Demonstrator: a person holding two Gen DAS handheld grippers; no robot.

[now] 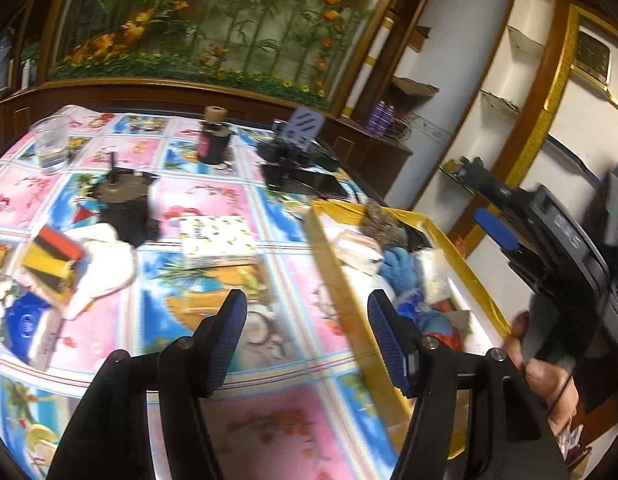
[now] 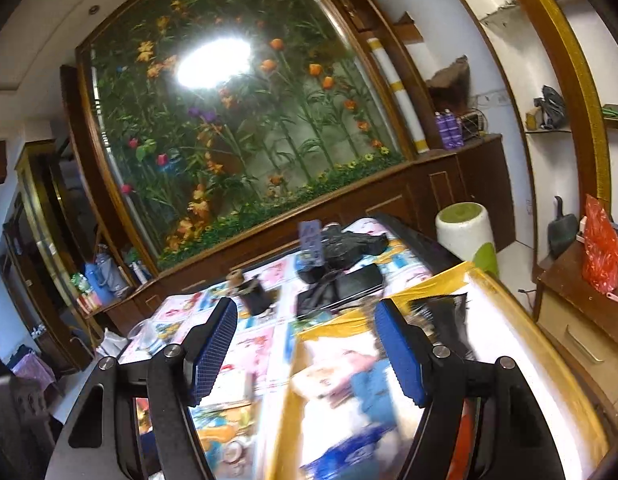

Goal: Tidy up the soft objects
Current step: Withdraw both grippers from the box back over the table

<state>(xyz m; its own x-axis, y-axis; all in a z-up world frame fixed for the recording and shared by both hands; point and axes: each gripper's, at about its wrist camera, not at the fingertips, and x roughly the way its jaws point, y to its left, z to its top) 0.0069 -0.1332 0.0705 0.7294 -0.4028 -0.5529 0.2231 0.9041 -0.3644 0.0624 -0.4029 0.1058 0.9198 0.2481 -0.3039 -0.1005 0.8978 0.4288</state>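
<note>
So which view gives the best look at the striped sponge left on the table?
The left wrist view: the striped sponge lies in plain sight on a white cloth, its red, yellow and black bands readable despite slight blur. In the right wrist view I cannot make it out.

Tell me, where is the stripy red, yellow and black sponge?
In the left wrist view, the sponge sits at the table's left side on a white cloth, near the dark cup.

Bench (image 1: 277,364): covered by a bright cloth of pink and blue picture squares.
Right edge: open yellow-rimmed box (image 1: 329,264) holding soft items.
Middle: patterned tissue pack (image 1: 219,240), dark lidded cup (image 1: 121,208).
Left: striped sponge (image 1: 53,264) on white cloth (image 1: 109,264), blue pack (image 1: 23,324).
Far side: clear cup (image 1: 53,142), dark jar (image 1: 215,140), black devices (image 1: 301,160).
</note>
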